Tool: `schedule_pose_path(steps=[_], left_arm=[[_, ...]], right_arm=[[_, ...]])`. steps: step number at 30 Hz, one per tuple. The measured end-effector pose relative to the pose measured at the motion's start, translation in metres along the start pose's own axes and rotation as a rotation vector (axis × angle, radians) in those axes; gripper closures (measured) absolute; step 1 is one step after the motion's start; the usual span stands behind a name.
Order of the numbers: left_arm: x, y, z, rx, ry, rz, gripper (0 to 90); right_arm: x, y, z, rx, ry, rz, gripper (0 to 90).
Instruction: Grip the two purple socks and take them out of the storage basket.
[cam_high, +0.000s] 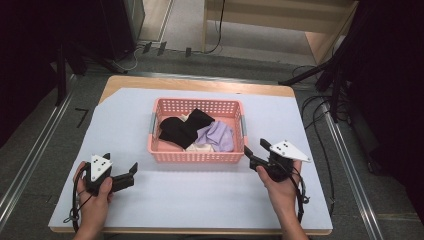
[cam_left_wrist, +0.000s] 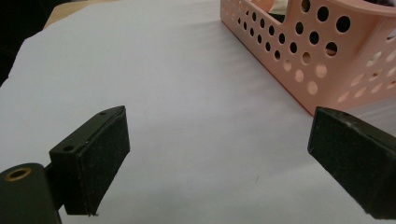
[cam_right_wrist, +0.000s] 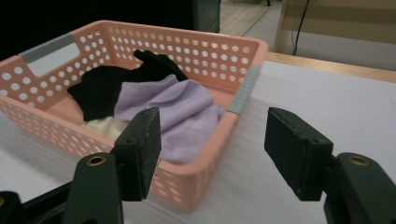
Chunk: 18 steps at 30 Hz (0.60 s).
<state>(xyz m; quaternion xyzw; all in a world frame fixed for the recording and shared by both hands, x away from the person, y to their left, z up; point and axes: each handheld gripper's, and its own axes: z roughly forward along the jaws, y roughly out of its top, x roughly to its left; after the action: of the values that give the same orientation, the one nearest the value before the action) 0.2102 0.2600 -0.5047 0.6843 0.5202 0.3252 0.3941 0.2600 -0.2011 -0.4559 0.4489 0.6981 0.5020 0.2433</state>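
A: While you hold both tools low over the white table cover (cam_high: 200, 200), what does your left gripper (cam_high: 134, 170) look like?

B: Jaws spread wide, nothing between them. Your left hand (cam_high: 92, 197) wraps it at the near left of the table. In the left gripper view the left gripper (cam_left_wrist: 219, 154) points over bare white cover, with the pink basket (cam_left_wrist: 327, 60) off to the upper right, apart from the pads.

A: And your right gripper (cam_high: 256, 151)?

B: Also spread apart, holding nothing. Your right hand (cam_high: 280, 187) has it just beside the near right corner of the pink basket (cam_high: 165, 150). Can't tell from above if the tip touches the wall. In the right gripper view the right gripper (cam_right_wrist: 212, 149) frames that corner of the pink basket (cam_right_wrist: 205, 172), one pad in front of the rim, the other over the white table cover (cam_right_wrist: 327, 102).

A: Where's the basket?

B: Middle of the table, toward the far side, grey handles on the short ends.

A: Contents?

B: Laundry pile. A black garment (cam_high: 182, 127) on the left and back, a lavender cloth (cam_high: 220, 136) on the right, a cream cloth (cam_high: 200, 148) peeking out below them. The right gripper view shows the lavender cloth (cam_right_wrist: 177, 112) lying on top nearest your pads, black garment (cam_right_wrist: 107, 91) behind, cream cloth (cam_right_wrist: 102, 127) under the edge.

A: Table edge?

B: Wooden tabletop (cam_high: 200, 84) shows beyond the cover at the far side.
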Motion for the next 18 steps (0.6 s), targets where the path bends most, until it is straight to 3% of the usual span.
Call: schedule_pose_path(steps=[7,9,12,15,18], left_arm=[[0.0,0.0,0.0,0.0,-0.002,0.0,6.7],[0.0,0.0,0.0,0.002,-0.005,-0.001,6.8],[0.001,0.0,0.0,0.004,-0.007,-0.001,6.8],[0.001,0.0,0.0,0.007,-0.006,0.0,7.0],[0.001,0.0,0.0,0.007,-0.007,-0.001,7.0]], right_arm=[[0.018,0.01,0.026,0.025,0.018,0.015,44.2],[0.025,0.012,0.039,0.05,0.02,0.039,46.8],[0.029,0.013,0.047,0.063,0.012,0.037,47.9],[0.037,0.015,0.059,0.09,-0.027,0.031,48.8],[0.04,0.018,0.07,0.103,-0.007,0.051,55.2]])
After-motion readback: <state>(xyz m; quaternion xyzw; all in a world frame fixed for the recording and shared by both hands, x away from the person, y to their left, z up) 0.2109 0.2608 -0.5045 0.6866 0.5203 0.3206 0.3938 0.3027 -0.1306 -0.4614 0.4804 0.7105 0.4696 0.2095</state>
